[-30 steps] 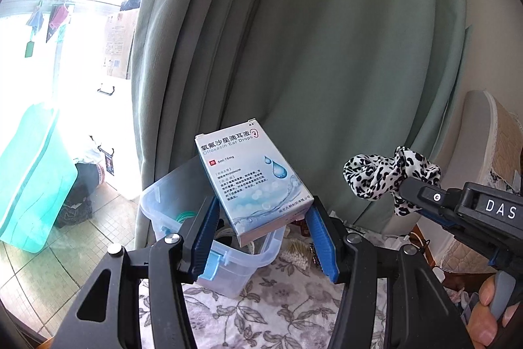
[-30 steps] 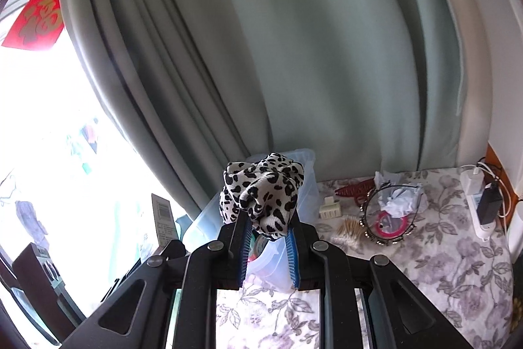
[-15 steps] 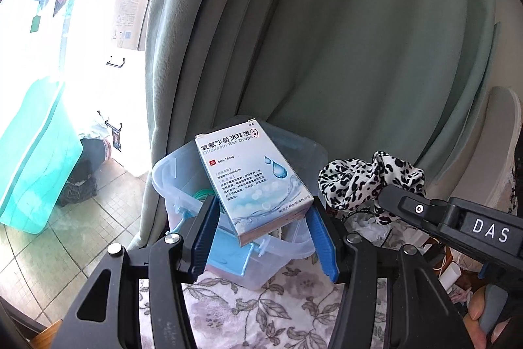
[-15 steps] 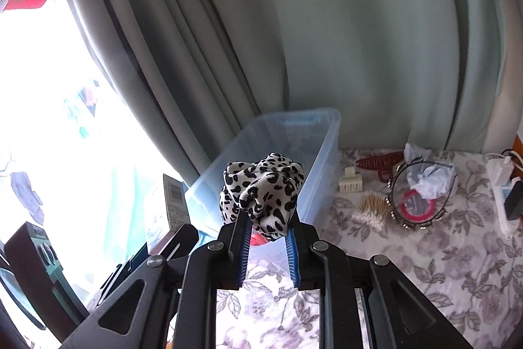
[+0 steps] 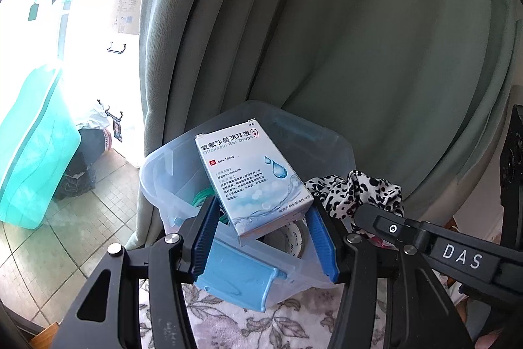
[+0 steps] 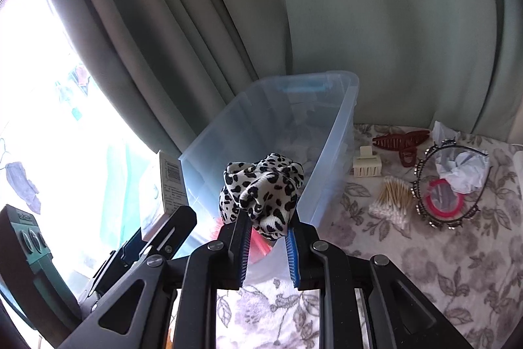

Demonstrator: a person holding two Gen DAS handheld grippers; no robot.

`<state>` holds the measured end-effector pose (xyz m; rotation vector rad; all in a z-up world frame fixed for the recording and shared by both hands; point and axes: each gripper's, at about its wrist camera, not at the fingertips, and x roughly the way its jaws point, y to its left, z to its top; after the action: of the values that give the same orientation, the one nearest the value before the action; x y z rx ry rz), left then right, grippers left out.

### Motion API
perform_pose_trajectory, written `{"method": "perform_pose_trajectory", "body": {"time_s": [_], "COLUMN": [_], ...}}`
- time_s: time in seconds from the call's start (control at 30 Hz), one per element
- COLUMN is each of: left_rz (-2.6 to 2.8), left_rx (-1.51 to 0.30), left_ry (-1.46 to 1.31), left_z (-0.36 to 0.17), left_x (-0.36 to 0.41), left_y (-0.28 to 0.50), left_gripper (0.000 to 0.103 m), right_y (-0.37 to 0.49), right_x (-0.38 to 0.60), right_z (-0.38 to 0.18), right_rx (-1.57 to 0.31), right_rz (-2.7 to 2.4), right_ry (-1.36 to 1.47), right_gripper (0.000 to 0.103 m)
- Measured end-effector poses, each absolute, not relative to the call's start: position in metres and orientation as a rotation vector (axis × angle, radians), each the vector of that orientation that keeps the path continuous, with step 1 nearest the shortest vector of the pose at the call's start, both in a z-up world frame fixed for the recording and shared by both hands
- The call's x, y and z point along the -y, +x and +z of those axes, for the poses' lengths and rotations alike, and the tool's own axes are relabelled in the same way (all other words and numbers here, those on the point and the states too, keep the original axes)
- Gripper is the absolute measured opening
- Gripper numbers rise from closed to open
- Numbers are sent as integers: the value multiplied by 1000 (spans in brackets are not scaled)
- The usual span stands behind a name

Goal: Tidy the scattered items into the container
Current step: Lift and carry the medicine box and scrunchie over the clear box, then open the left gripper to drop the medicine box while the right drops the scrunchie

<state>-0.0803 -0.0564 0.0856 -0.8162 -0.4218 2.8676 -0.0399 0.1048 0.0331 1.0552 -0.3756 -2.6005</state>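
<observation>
Both my grippers dropped closer to the clear plastic bin (image 6: 330, 133) compared with a second ago, and it now sits right under them. My left gripper (image 5: 261, 231) is clamped on the ear drops box (image 5: 253, 177), which reads "Ofloxacin Ear Drops" and "5ml:15mg" plus Chinese text, hanging over the bin's opening. My right gripper (image 6: 266, 237) pinches the leopard print scrunchie (image 6: 261, 188) at the bin's near edge; "DAS" is printed on its side. Cotton swabs (image 6: 390, 200) and hair claws lie on the floral cloth (image 6: 425, 267)
</observation>
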Motion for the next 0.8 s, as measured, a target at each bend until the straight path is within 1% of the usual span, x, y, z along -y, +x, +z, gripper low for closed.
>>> {"method": "perform_pose_trajectory", "body": {"time_s": [0.37, 0.47, 0.57, 0.8], "left_rz": [2875, 2880, 2884, 2899], "left_rx": [424, 423, 449, 416], "left_ry": [-835, -836, -830, -820], "left_z": [76, 74, 72, 71], "left_x": [60, 61, 63, 61], "left_y": [-108, -114, -117, -120], "left_gripper": [56, 56, 57, 57], "right_y": [-75, -84, -88, -92], "right_x": [-100, -99, -96, -95], "right_z": [14, 8, 8, 9], "right_rx": [350, 367, 357, 335], "right_rz": [-2570, -2559, -2566, -2587], "right_ry": [1081, 1080, 1075, 1061], "right_gripper": [21, 22, 23, 24]}}
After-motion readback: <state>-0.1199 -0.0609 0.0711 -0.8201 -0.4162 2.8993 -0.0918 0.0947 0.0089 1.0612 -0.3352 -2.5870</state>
